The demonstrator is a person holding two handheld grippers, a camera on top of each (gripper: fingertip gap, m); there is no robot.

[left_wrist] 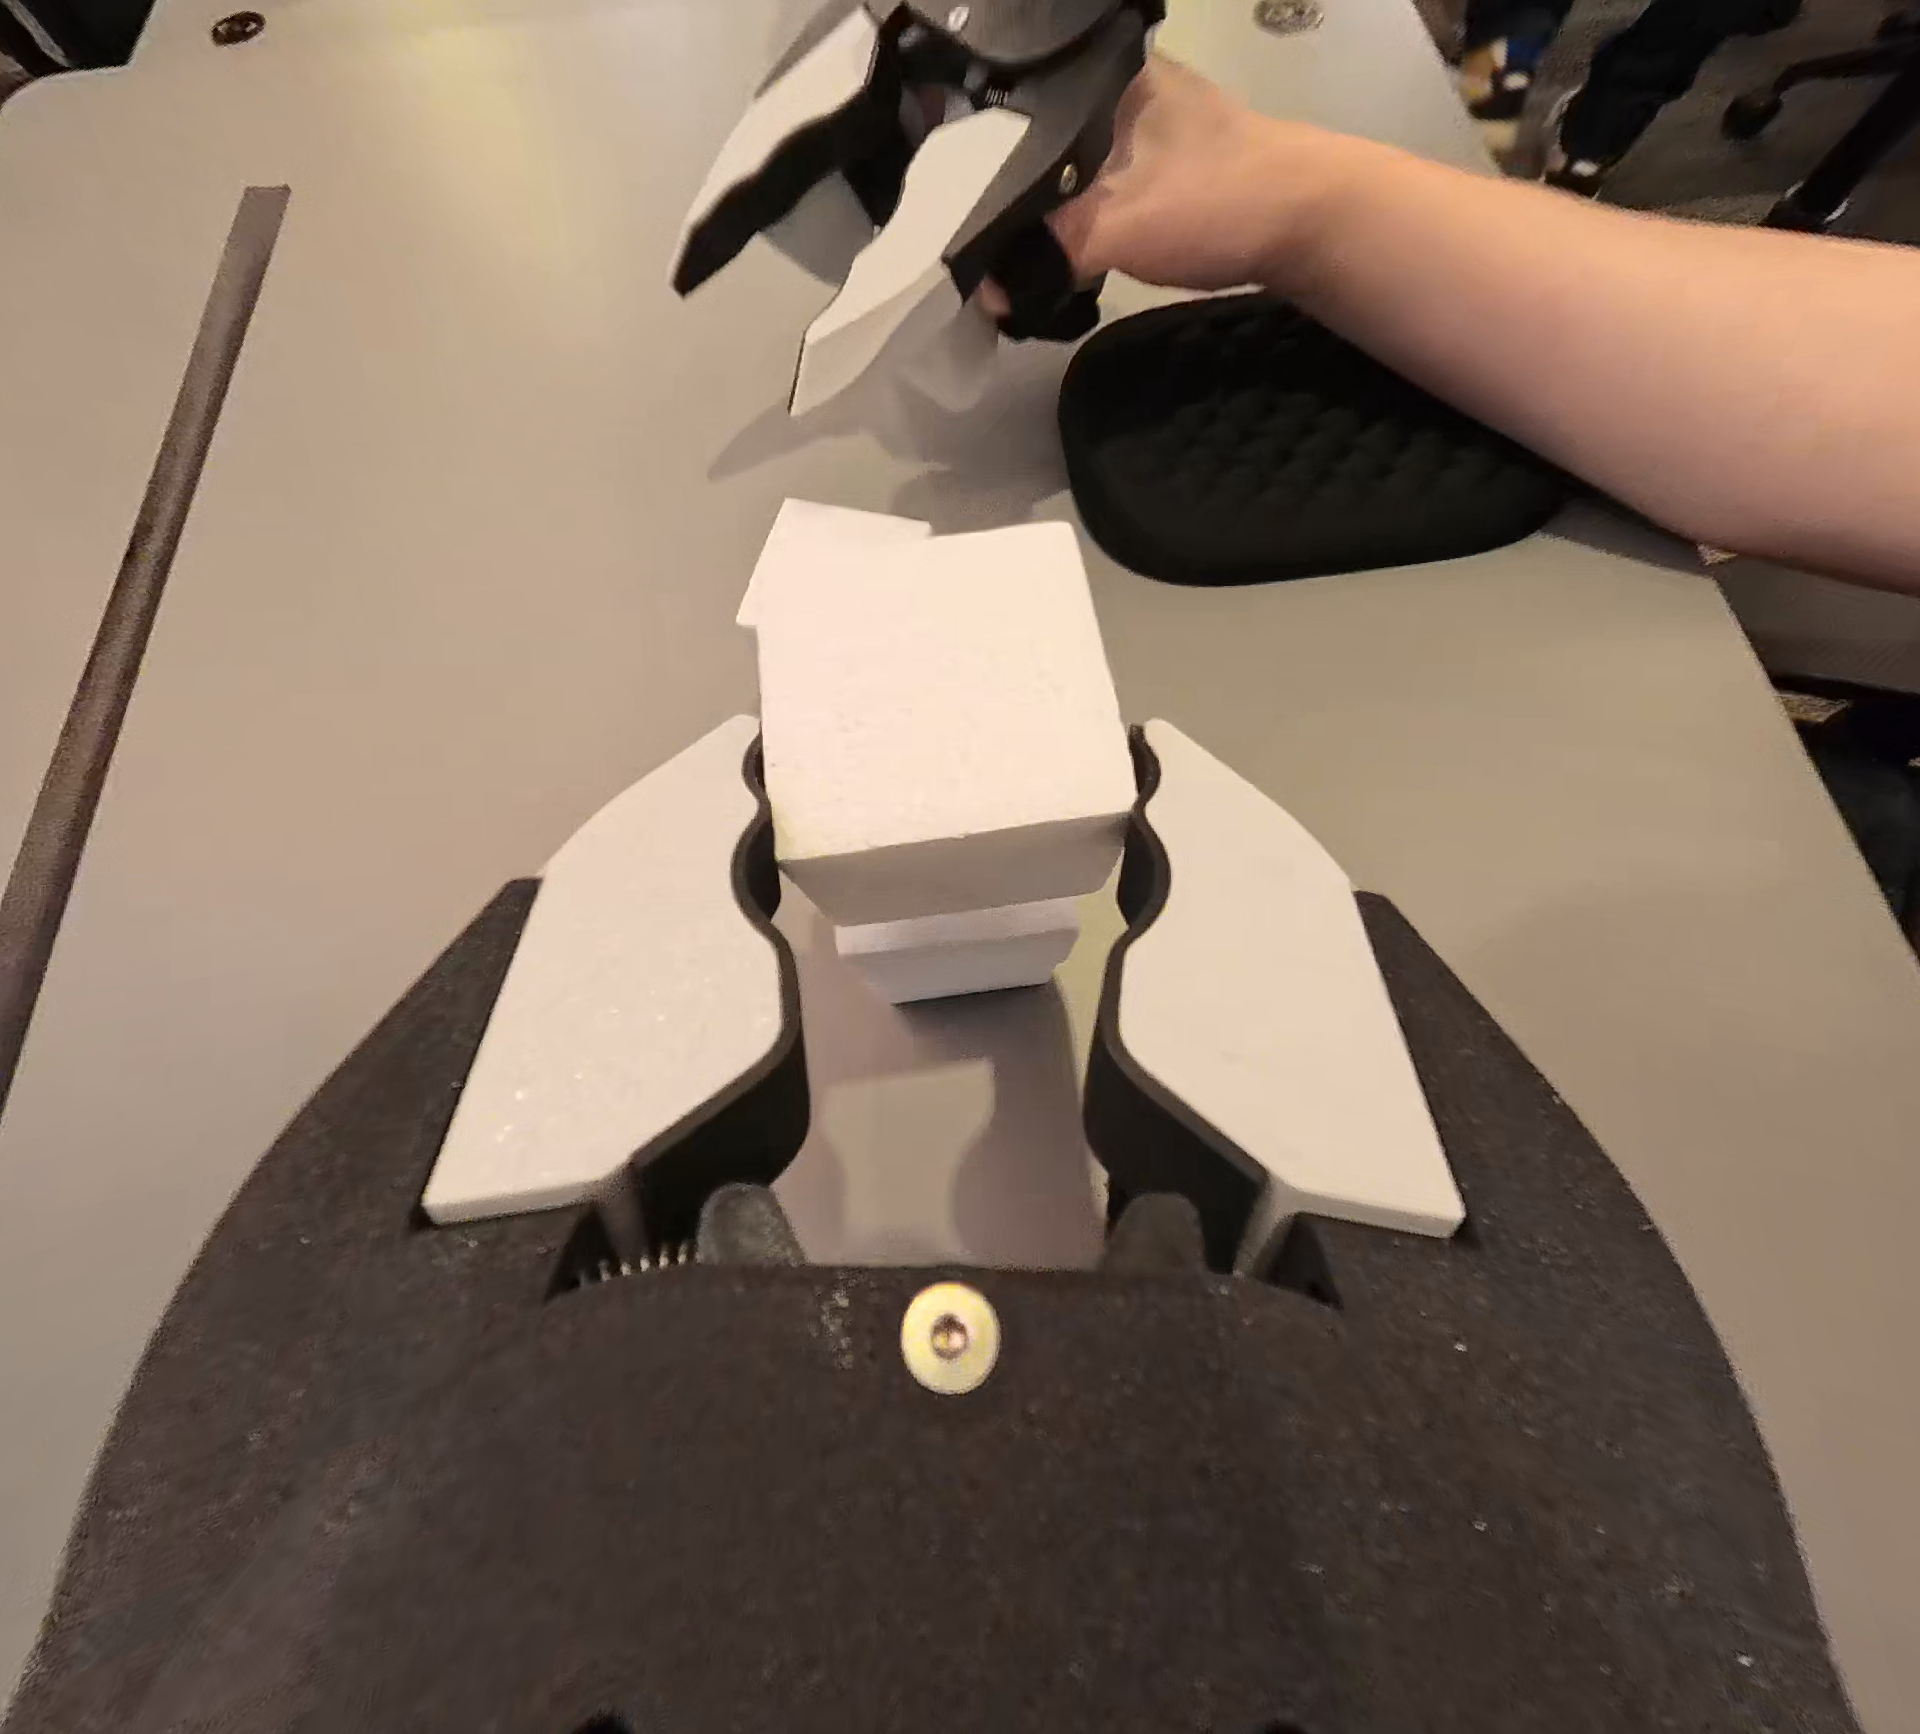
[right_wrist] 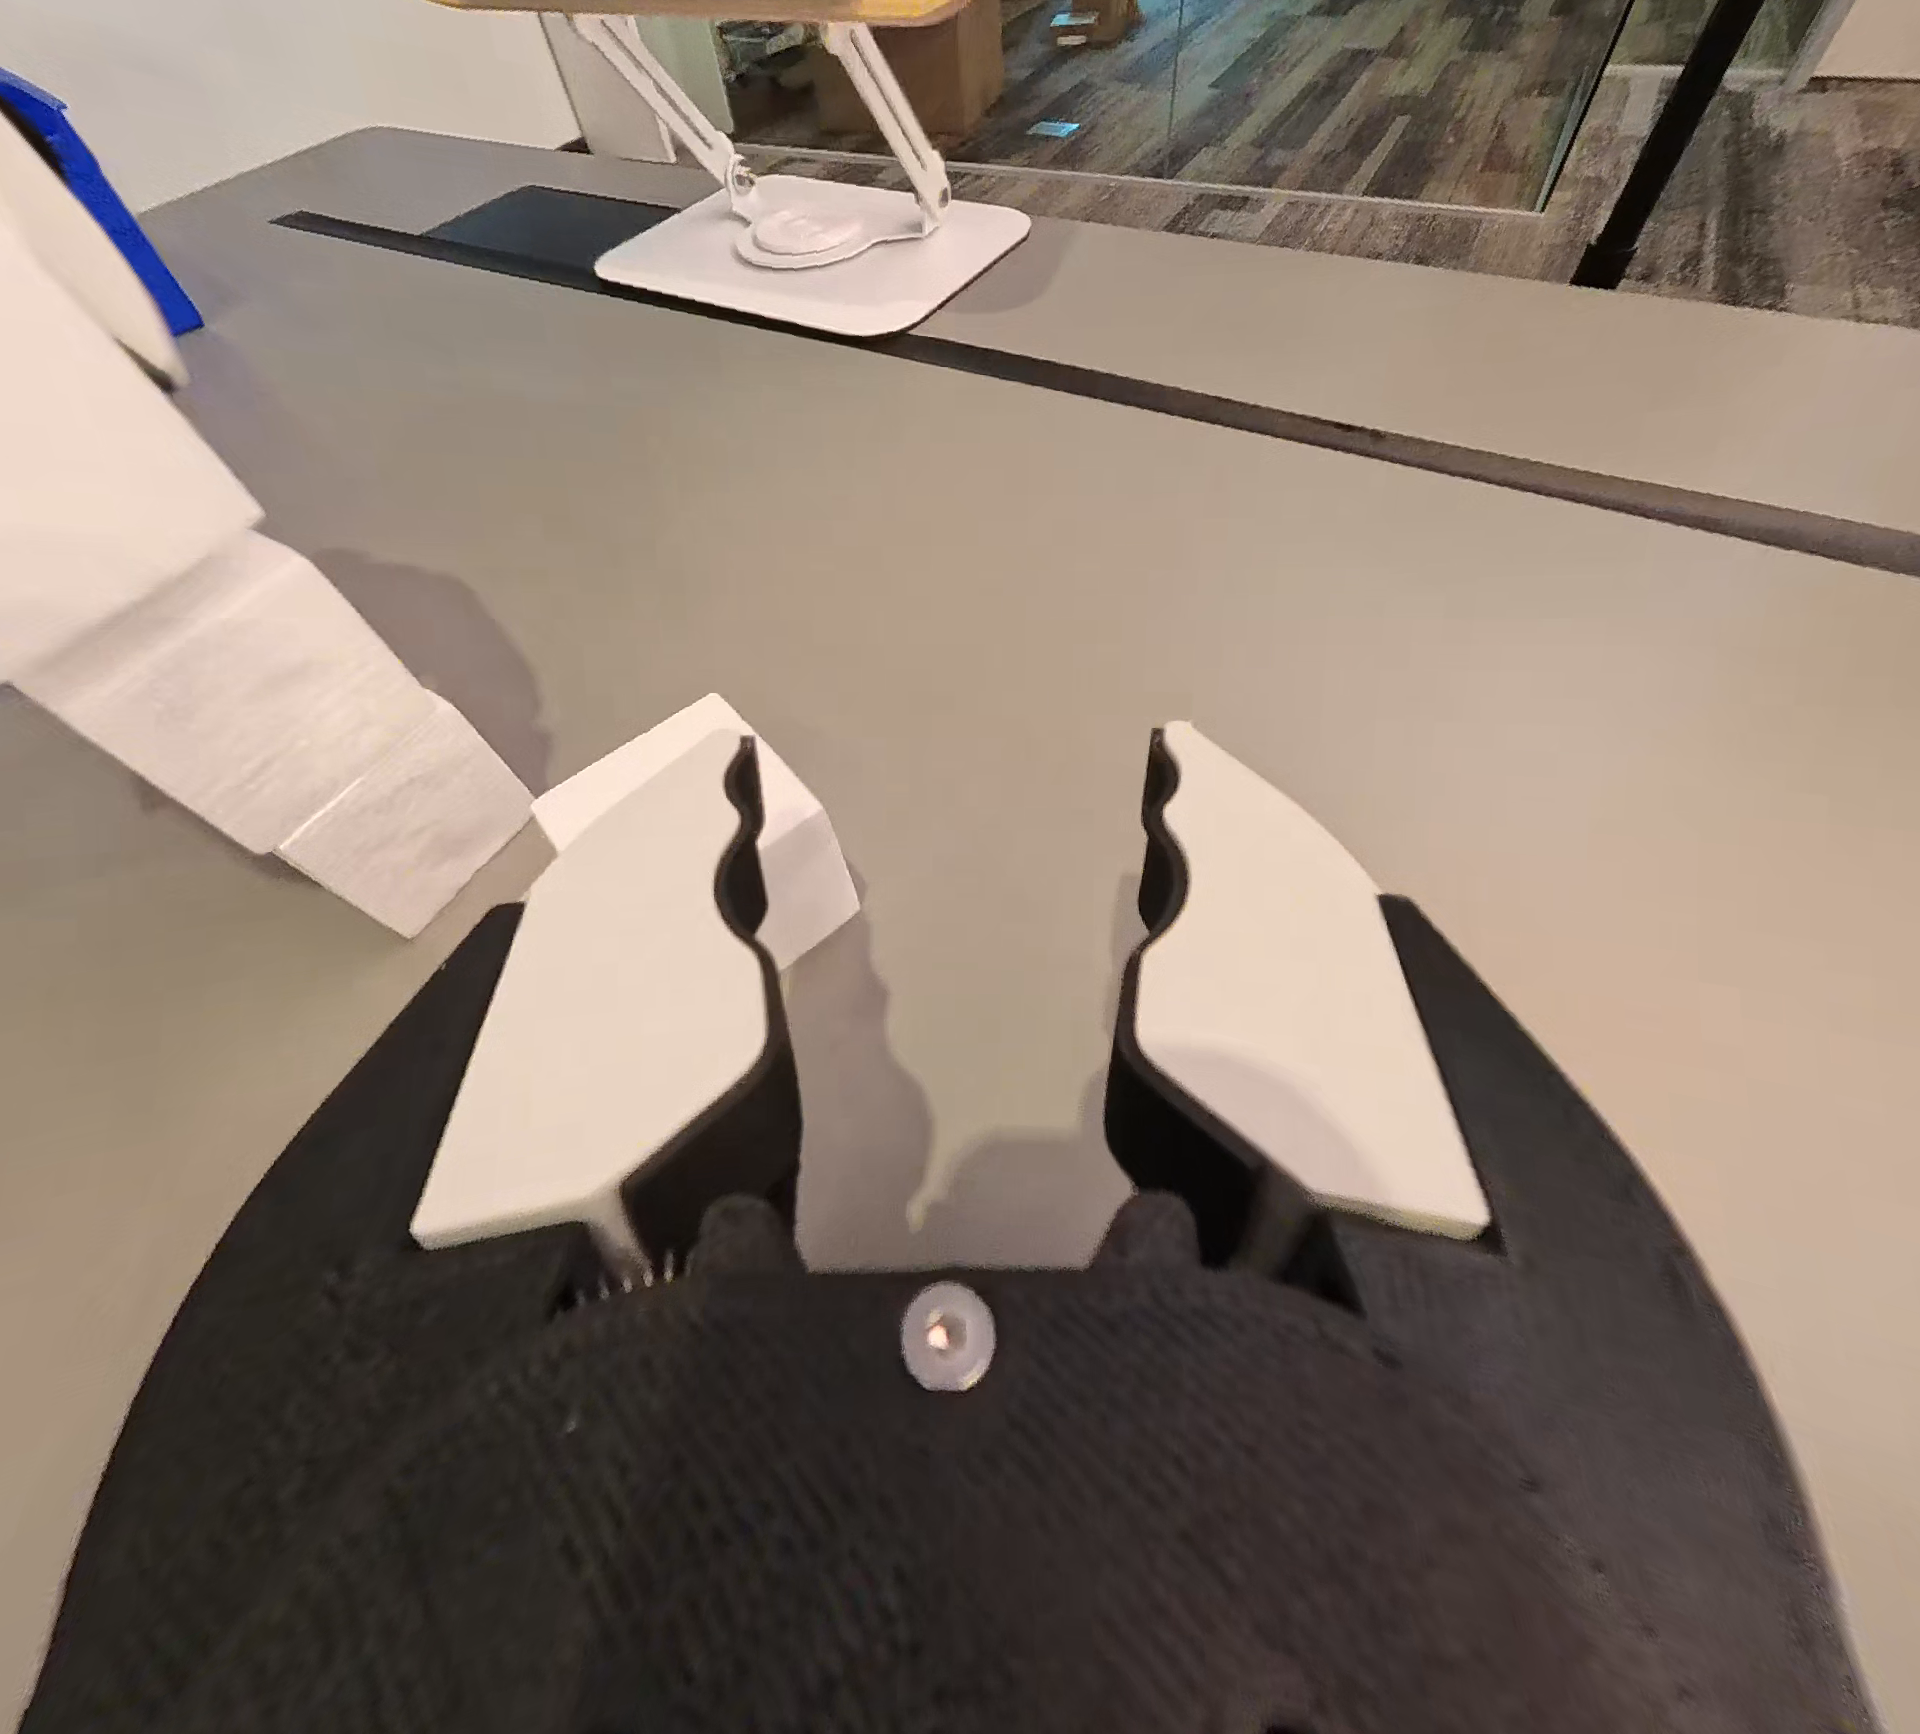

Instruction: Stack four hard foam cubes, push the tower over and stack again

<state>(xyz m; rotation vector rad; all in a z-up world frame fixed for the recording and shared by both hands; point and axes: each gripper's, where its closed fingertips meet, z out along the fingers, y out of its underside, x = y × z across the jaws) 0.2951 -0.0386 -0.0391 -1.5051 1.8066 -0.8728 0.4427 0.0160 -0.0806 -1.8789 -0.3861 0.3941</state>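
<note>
Cubes point(left_wrist: 940, 708) standing as near-vertical stack on grey table point(left_wrist: 416, 541), slightly offset. Left gripper point(left_wrist: 948, 775) clamping top cube. Right gripper point(right_wrist: 951, 811) hovering wide open, empty, one loose cube point(right_wrist: 805, 863) at its left finger.

Your grey table point(right_wrist: 1039, 604) carries a leaning stack of white foam cubes point(right_wrist: 260, 728), a lone cube point(right_wrist: 800, 853) beside it, a white stand base point(right_wrist: 821, 271) over a dark strip point(right_wrist: 1455, 448), and a black cushion point(left_wrist: 1299, 448).
</note>
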